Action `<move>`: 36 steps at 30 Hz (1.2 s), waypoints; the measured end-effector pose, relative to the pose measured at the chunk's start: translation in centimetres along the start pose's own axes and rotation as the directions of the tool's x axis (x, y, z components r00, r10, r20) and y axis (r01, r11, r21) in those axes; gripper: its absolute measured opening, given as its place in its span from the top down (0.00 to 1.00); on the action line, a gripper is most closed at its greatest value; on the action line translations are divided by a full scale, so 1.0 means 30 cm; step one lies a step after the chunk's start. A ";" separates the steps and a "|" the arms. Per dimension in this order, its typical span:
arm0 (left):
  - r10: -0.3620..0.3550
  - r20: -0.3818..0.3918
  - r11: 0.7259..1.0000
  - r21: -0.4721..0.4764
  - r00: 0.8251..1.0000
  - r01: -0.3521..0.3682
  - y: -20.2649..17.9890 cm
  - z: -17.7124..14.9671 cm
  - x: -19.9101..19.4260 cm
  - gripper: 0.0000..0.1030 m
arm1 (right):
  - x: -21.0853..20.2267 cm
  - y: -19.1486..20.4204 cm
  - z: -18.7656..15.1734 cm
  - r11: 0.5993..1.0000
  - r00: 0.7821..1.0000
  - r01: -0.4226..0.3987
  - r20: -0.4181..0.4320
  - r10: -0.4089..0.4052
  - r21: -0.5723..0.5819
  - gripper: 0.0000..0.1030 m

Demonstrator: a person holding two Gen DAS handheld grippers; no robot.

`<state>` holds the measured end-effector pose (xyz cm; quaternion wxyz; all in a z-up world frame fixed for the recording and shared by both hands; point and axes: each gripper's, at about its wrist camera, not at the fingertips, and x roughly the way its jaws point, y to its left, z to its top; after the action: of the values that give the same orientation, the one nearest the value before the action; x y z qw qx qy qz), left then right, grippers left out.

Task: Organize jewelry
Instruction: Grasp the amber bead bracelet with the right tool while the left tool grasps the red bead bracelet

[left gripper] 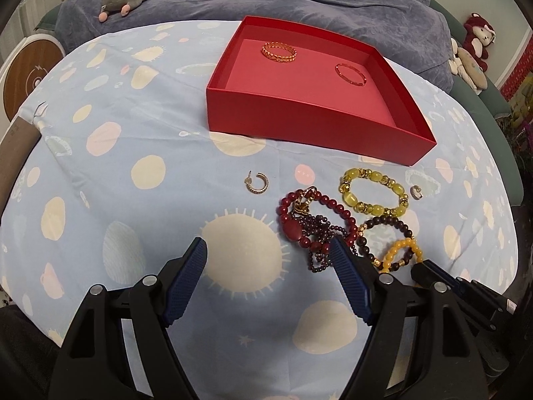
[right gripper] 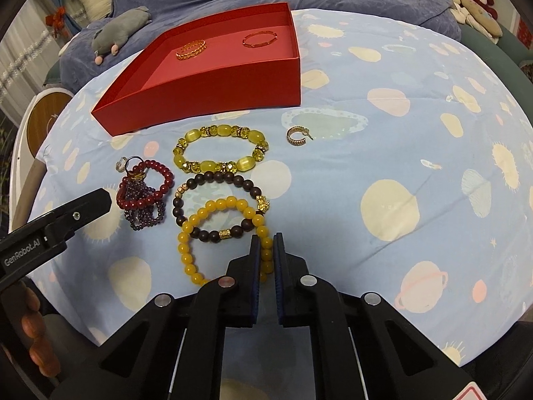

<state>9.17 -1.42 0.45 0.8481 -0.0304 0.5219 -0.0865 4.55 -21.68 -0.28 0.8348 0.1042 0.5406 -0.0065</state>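
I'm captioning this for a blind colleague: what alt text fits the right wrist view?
The right gripper, nearly shut, sits at an orange bead bracelet among other bracelets on a spotted blue cloth. Behind them a red box holds two rings, and the left gripper enters from the left.

Orange bead bracelet (right gripper: 224,238): near arc lying hidden behind right gripper (right gripper: 266,243); grip indeterminable.

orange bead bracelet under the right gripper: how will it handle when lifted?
The orange bead bracelet is probably floppy, since strung round beads sag. Glossy beads may slip between the right gripper pads. It overlaps the dark bead bracelet, so it might drag that along.
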 end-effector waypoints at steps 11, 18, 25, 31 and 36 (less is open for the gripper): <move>-0.051 -0.047 0.999 0.001 0.998 0.051 0.005 0.020 0.067 0.59 | 0.004 -0.010 0.003 0.999 1.000 -0.027 -0.013 0.027 0.029 0.93; -0.017 -0.031 0.999 0.048 0.999 0.019 0.010 0.000 0.064 0.82 | 0.004 -0.001 0.005 0.999 0.999 -0.033 -0.019 0.033 0.022 0.93; -0.051 -0.045 0.998 0.033 0.998 0.052 0.038 0.001 0.055 0.88 | -0.006 0.014 -0.005 0.999 0.999 -0.038 -0.017 0.038 0.011 0.93; -0.056 -0.055 0.998 0.017 0.997 0.057 0.037 -0.008 0.054 0.88 | -0.015 0.021 -0.009 0.999 0.999 -0.043 -0.013 0.044 0.009 0.93; -0.050 -0.043 0.999 0.019 0.998 0.051 0.015 0.000 0.061 0.81 | -0.020 0.026 -0.007 0.999 0.999 -0.046 -0.011 0.046 0.006 0.93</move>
<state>10.04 -1.32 -1.23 0.8345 -0.0332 0.5382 -0.1137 4.20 -20.94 0.29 0.8314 0.1192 0.5427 0.0117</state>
